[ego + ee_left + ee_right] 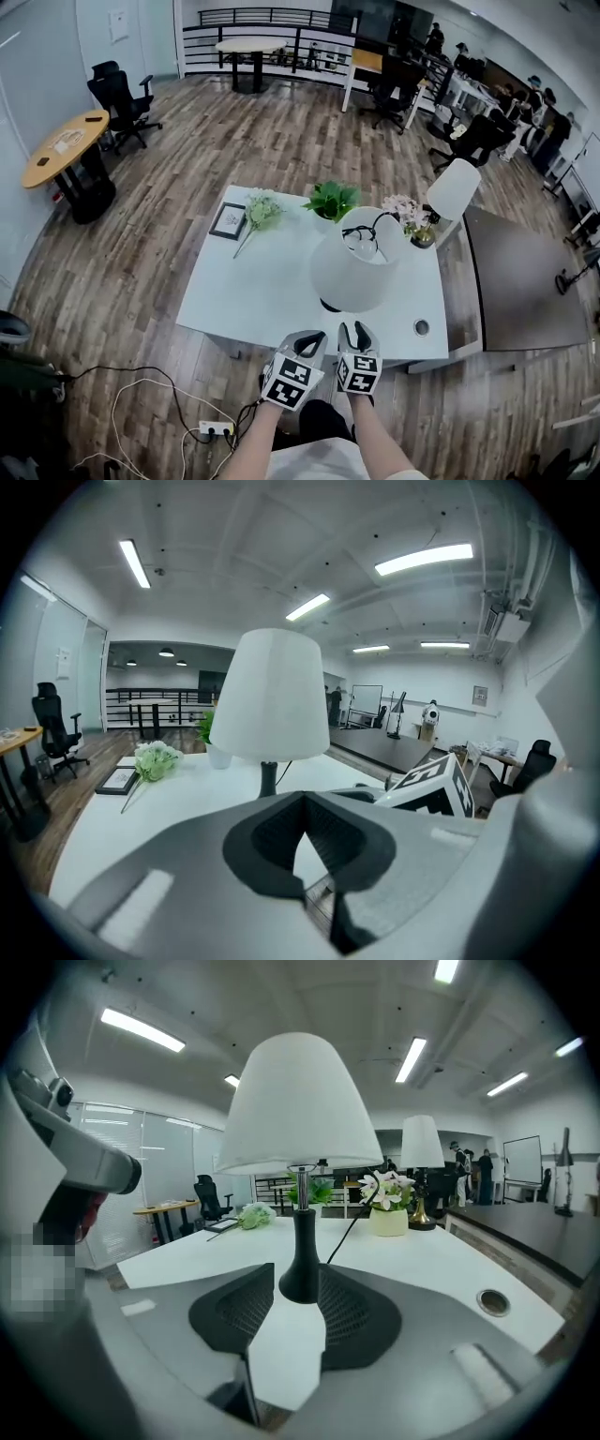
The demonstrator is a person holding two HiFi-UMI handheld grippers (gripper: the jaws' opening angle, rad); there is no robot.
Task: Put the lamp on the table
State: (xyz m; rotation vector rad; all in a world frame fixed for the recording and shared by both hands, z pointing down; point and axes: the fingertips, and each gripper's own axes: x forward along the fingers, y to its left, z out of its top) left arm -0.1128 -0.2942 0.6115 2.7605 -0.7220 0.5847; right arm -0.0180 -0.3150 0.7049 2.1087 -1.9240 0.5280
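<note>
The lamp [356, 267] has a white shade and a black stem and foot, and stands upright on the white table [246, 295] near its front edge, with its black cord running back. My left gripper [309, 339] and right gripper [354, 333] hover side by side just in front of the table, apart from the lamp. In the left gripper view the lamp [274, 700] stands ahead of the left gripper [300, 803], whose jaws meet at the tips with nothing in them. In the right gripper view the right gripper [298, 1274] is open and empty, with the lamp [302, 1115] just beyond it.
On the table's far side are a picture frame [228, 221], a white bouquet [261, 211], a green potted plant [330, 200], a pot of pink flowers [412, 217] and a second lamp [453, 187]. A cable hole [421, 327] sits front right. A dark table [525, 281] adjoins; cables and a power strip [214, 428] lie on the floor.
</note>
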